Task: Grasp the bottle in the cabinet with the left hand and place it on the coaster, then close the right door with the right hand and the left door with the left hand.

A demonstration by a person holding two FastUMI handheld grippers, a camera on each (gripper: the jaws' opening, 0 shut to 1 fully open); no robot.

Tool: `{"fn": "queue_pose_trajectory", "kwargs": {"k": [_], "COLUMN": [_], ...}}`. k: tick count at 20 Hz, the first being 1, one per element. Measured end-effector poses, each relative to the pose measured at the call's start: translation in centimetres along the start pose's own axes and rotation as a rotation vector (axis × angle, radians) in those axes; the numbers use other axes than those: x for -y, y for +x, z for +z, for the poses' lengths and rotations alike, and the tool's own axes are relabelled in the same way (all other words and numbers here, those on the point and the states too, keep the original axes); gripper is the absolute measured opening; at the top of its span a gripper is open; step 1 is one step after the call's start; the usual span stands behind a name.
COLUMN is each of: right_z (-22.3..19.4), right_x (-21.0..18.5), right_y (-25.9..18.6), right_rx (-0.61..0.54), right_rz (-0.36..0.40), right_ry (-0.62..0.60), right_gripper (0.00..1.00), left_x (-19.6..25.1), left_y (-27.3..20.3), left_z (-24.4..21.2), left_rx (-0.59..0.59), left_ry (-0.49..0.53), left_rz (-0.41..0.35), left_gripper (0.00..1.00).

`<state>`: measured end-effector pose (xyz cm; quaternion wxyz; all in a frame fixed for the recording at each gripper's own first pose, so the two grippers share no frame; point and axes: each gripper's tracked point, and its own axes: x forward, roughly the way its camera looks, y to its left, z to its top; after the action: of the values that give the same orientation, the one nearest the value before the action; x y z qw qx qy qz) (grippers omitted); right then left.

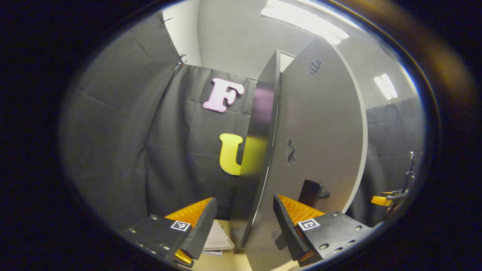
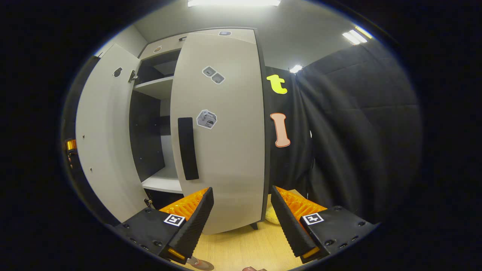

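In the right gripper view the grey cabinet's right door (image 2: 222,131), with a black handle (image 2: 187,148), stands almost closed. The left door (image 2: 105,139) swings wide open, showing its inner face. Bare white shelves (image 2: 162,180) show in the gap between them. My right gripper (image 2: 241,190) is open just in front of the right door's lower half, holding nothing. In the left gripper view my left gripper (image 1: 244,199) is open, facing the outer face of the left door (image 1: 316,143) near its black handle (image 1: 310,192). A reddish-brown round thing (image 2: 199,264) at the bottom edge is too cut off to identify.
The cabinet stands on a light wooden table (image 2: 244,244). A glossy dark cabinet side (image 1: 260,143) rises left of the open door. Papers (image 1: 218,237) lie on the table by the left gripper. Something yellow (image 2: 272,216) sits behind the cabinet's right corner. Black cloth walls enclose the booth.
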<state>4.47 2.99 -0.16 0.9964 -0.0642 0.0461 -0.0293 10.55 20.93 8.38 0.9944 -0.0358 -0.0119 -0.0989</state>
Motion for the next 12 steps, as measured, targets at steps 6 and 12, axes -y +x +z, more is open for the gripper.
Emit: {"fn": "queue_pose_trajectory", "kwargs": {"k": [6, 12], "right_z": [-0.6, -0.7], "right_x": [2.1, 4.2], "right_y": [2.2, 4.4], "right_rx": [-0.02, -0.023], "right_rz": [0.01, 0.048], "right_ry": [0.032, 0.07], "right_gripper": [0.97, 0.97], "left_x": [0.7, 6.2], "left_y": [0.3, 0.3], "left_z": [-0.3, -0.3], "left_rx": [0.007, -0.017], "left_ry": [-0.025, 0.065], "left_rz": [0.066, 0.096], "left_gripper": [0.88, 0.88]}}
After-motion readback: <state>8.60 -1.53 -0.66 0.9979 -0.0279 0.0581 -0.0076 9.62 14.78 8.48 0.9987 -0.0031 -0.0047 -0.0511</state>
